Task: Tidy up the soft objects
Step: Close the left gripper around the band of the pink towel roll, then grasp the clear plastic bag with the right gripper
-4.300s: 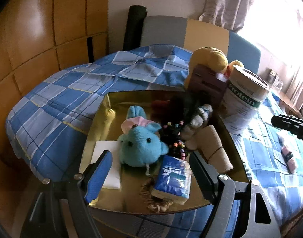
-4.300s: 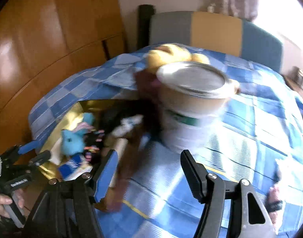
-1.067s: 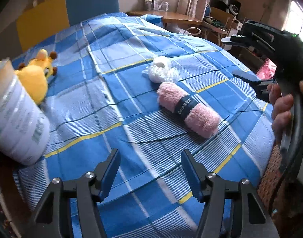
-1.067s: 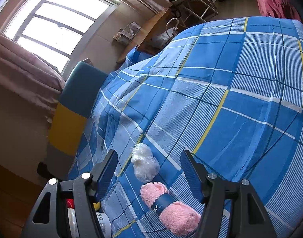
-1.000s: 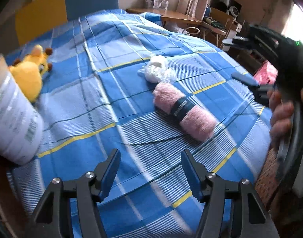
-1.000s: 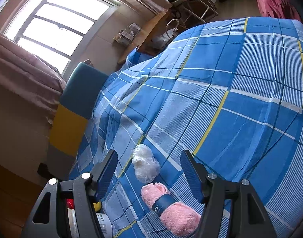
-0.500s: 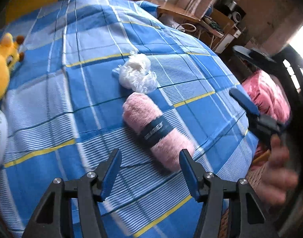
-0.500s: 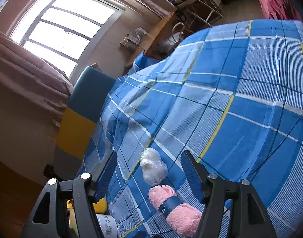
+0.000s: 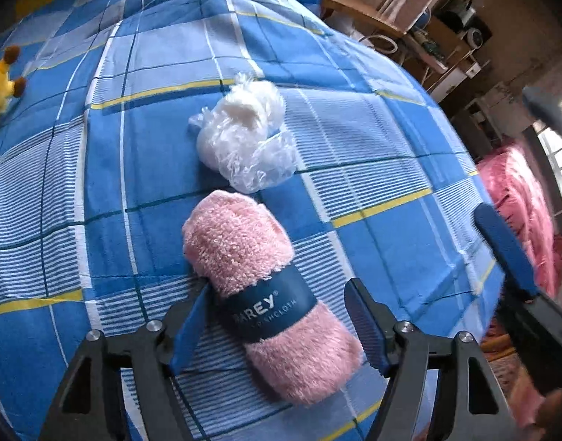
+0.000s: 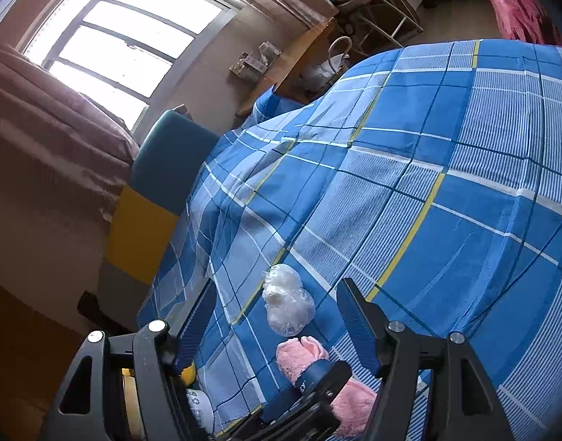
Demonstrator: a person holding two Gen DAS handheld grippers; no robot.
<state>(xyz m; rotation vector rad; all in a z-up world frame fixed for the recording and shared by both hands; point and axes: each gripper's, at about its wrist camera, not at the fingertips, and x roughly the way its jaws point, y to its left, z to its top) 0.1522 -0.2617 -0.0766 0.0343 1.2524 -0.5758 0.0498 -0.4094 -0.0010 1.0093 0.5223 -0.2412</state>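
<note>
A rolled pink washcloth [image 9: 266,290] with a dark blue paper band lies on the blue checked bedspread [image 9: 373,139]. My left gripper [image 9: 277,325] is open, its jaws either side of the roll's banded middle, close to it. A white fluffy bundle in clear plastic [image 9: 244,139] lies just beyond the roll. My right gripper [image 10: 277,323] is open and empty, held above the bed; its view shows the white bundle [image 10: 288,305], the pink roll [image 10: 310,371] and the left gripper [image 10: 310,400] below. The right gripper's blue finger [image 9: 505,250] shows at the right of the left wrist view.
A yellow plush toy [image 9: 1,84] lies at the far left of the bed. A white can [image 10: 200,408] stands at the bed's near left. A teal and yellow headboard [image 10: 159,183] is behind, with a desk [image 9: 354,3] and pink fabric [image 9: 520,213] beside the bed.
My left gripper swung from the gold tray to the bed and has closed in on the pink roll, which now sits between its open jaws. The right gripper has barely moved.
</note>
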